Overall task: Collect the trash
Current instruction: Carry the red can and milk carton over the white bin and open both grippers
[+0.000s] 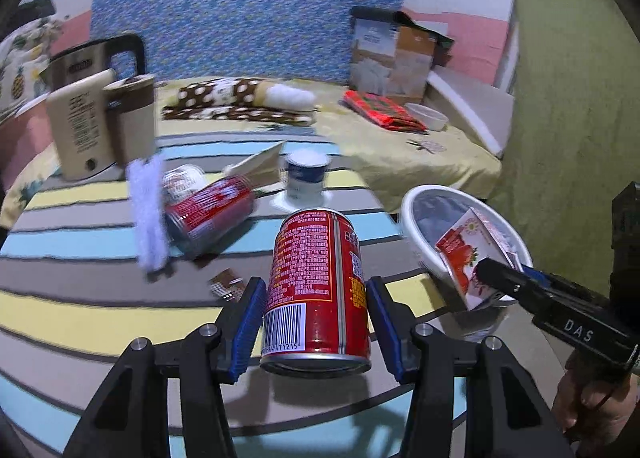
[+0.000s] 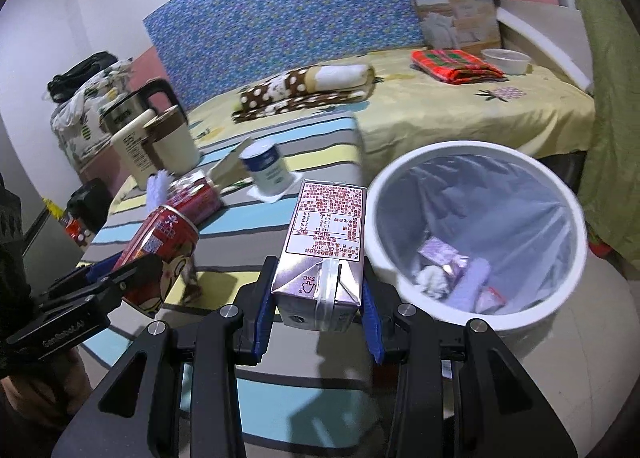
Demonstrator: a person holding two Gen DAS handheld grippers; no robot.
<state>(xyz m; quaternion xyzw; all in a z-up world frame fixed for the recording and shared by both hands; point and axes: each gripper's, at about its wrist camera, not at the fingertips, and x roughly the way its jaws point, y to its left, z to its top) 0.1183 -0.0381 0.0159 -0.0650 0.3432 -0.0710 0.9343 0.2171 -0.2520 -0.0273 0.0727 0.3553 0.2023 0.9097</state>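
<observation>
My left gripper [image 1: 316,298] is shut on a red drink can [image 1: 318,282] and holds it above the striped table; the can also shows in the right wrist view [image 2: 160,246]. My right gripper [image 2: 318,298] is shut on a silver drink carton [image 2: 326,242], held just left of the white trash bin [image 2: 472,234]. In the left wrist view the carton [image 1: 468,254] hangs at the bin's rim [image 1: 416,225]. The bin has a liner and some trash inside. A second red can [image 1: 208,209] lies on its side on the table.
On the striped table [image 1: 80,258] stand a cream jug [image 1: 104,121], a kettle [image 1: 80,61], a white-and-blue tub [image 1: 306,173], a white fluffy strip [image 1: 146,213] and a small wrapper [image 1: 226,284]. Behind is a bed [image 2: 460,113] with folded cloths, a bowl and boxes.
</observation>
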